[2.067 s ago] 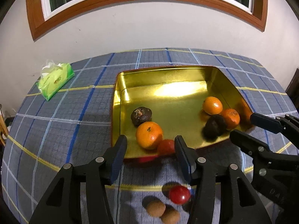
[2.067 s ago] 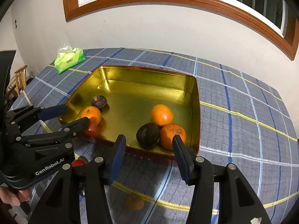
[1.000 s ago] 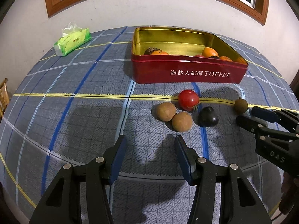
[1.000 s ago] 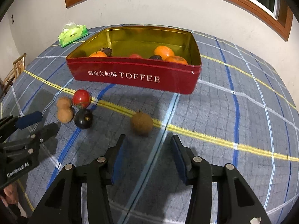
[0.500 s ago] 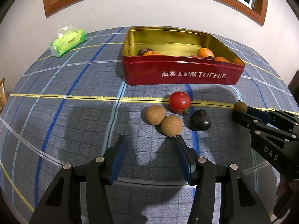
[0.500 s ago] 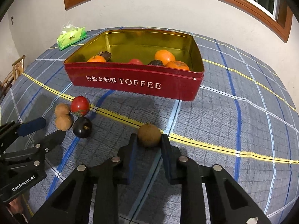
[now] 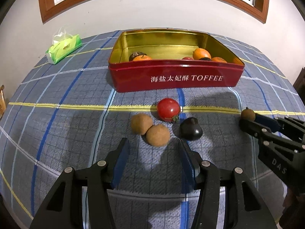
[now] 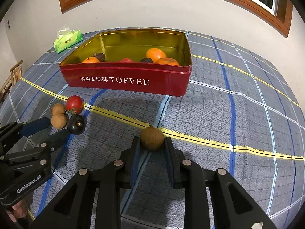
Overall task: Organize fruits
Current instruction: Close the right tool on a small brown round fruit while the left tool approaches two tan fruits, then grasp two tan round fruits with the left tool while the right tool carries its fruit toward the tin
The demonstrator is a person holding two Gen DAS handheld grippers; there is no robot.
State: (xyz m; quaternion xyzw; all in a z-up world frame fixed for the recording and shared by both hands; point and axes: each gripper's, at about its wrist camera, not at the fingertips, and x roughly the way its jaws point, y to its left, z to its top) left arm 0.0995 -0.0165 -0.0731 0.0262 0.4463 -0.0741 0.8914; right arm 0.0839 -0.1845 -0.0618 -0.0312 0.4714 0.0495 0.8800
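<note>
A red toffee tin (image 7: 175, 80) (image 8: 129, 80) with a gold inside holds oranges, dark fruits and a tomato. On the cloth in front of it lie a red tomato (image 7: 168, 109) (image 8: 74, 104), two brown round fruits (image 7: 157, 135) (image 8: 58, 121) and a dark fruit (image 7: 191, 129) (image 8: 76, 124). My left gripper (image 7: 153, 147) (image 8: 48, 127) is open just before the nearer brown fruit. My right gripper (image 8: 152, 142) (image 7: 246, 120) is shut on a small brown fruit (image 8: 152, 137) (image 7: 247, 114) at the cloth.
A green tissue pack (image 7: 63, 48) (image 8: 67, 41) lies at the far left of the checked tablecloth (image 8: 238, 114). A wall with a wood-framed window stands behind the table. A wooden chair (image 8: 11, 78) is off the left edge.
Both grippers came down from over the tin to the table in front of it. My right gripper closed on the small brown fruit. My left gripper moved closer to the fruit cluster.
</note>
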